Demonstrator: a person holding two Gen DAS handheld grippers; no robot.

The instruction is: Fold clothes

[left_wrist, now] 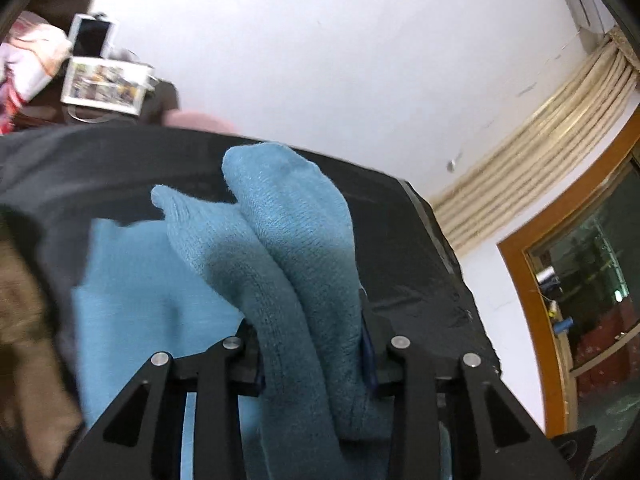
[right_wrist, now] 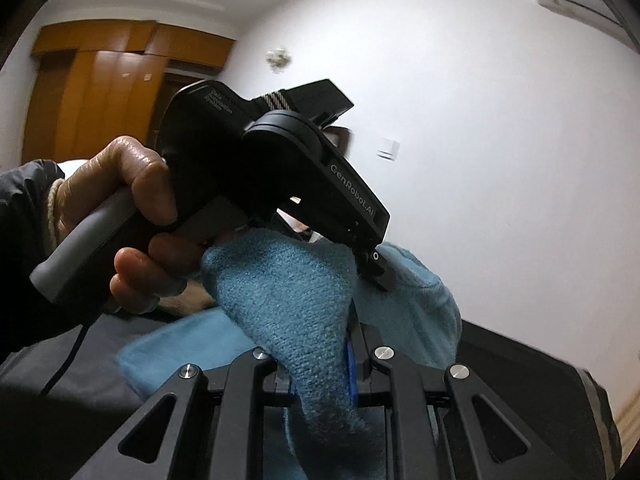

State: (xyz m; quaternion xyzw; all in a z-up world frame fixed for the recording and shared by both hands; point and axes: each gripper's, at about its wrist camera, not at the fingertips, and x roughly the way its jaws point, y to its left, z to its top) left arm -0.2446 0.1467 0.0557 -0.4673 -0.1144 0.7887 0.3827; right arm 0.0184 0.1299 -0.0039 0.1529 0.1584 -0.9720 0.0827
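Note:
A blue knitted garment [left_wrist: 280,264] fills the middle of the left wrist view. My left gripper [left_wrist: 312,356] is shut on a bunched fold of it, lifted above a dark surface [left_wrist: 420,264]. In the right wrist view my right gripper [right_wrist: 320,368] is shut on another bunch of the same blue garment [right_wrist: 288,300]. The left gripper's black body [right_wrist: 280,168], held by a hand [right_wrist: 136,208], sits just above and behind that bunch, close to my right gripper. The rest of the garment hangs below and is partly hidden.
A dark surface [right_wrist: 520,368] lies under the garment. A white wall [left_wrist: 340,60] is behind. A wooden wardrobe [right_wrist: 100,88] stands at the left. A window with a wooden frame [left_wrist: 532,300] and a curtain [left_wrist: 540,152] is at the right. A cluttered side table [left_wrist: 104,80] is at the far left.

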